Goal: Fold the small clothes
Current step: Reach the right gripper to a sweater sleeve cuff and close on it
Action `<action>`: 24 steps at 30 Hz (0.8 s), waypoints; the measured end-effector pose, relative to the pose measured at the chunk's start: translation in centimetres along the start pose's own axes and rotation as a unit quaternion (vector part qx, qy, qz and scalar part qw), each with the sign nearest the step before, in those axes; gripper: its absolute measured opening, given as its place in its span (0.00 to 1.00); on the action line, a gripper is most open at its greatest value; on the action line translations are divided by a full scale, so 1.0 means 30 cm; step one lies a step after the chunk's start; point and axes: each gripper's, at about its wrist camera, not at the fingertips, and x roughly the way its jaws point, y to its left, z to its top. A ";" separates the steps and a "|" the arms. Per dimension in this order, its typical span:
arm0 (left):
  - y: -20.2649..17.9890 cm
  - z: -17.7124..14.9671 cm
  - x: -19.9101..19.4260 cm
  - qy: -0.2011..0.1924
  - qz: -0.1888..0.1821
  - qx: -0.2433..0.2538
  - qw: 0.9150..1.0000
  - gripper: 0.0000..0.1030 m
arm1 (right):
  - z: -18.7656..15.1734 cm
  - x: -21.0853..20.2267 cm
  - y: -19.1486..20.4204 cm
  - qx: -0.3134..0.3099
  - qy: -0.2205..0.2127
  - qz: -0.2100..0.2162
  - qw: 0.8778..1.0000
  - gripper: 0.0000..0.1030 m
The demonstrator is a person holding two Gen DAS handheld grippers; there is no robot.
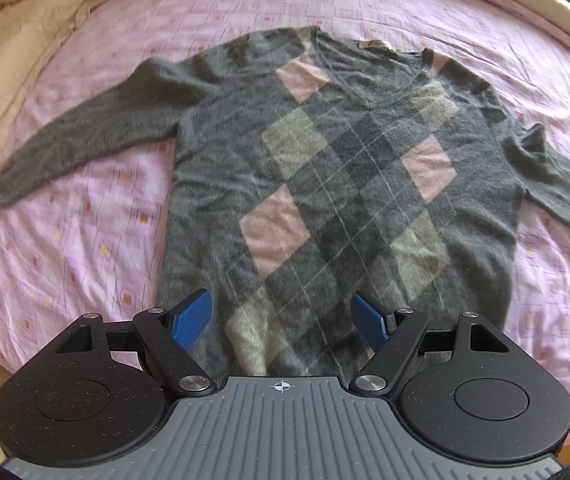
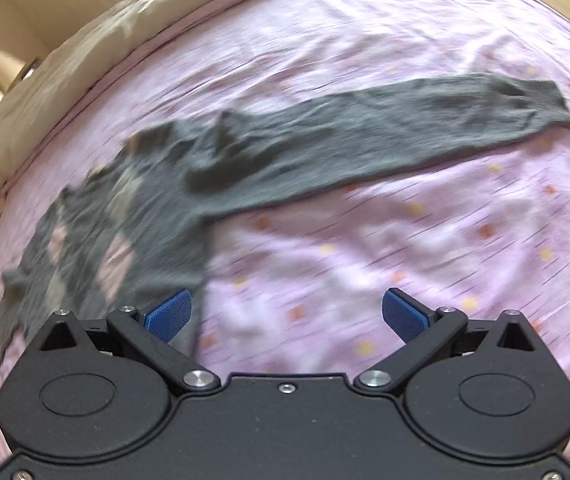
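A grey argyle sweater [image 1: 325, 184] lies flat, front up, on a bed covered by a pink sheet [image 1: 85, 240] printed with small squares; both sleeves are spread outward, and a cream quilt [image 1: 17, 40] is bunched along the far edge of the sheet. The left gripper [image 1: 281, 316] hovers over the sweater's hem with its blue fingers [image 1: 191, 318] spread wide and holding nothing. The right gripper [image 2: 287, 312] sits at the sweater's side edge below the outstretched sleeve [image 2: 405, 136], fingers likewise spread and empty, with a pale wall and wooden floor visible beyond the bed; this view is motion-blurred.
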 end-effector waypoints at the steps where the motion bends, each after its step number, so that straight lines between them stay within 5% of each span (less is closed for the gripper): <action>1: -0.015 0.004 0.003 -0.003 0.007 0.004 1.000 0.74 | 0.025 0.008 -0.052 0.014 -0.005 -0.001 1.000 0.99; 9: -0.107 0.027 0.011 -0.007 0.036 0.013 0.999 0.74 | 0.209 0.049 -0.430 0.130 -0.042 -0.018 0.990 0.99; 18: -0.189 0.037 0.019 0.002 0.046 0.019 0.999 0.74 | 0.326 0.120 -0.685 0.218 -0.074 -0.025 0.973 0.99; 22: -0.207 0.045 0.018 0.003 0.049 0.023 0.999 0.74 | 0.357 0.151 -0.707 0.211 -0.078 -0.050 0.973 0.88; 24: -0.207 0.050 0.019 0.002 0.051 0.023 0.998 0.74 | 0.376 0.155 -0.705 0.202 -0.080 -0.060 0.974 0.74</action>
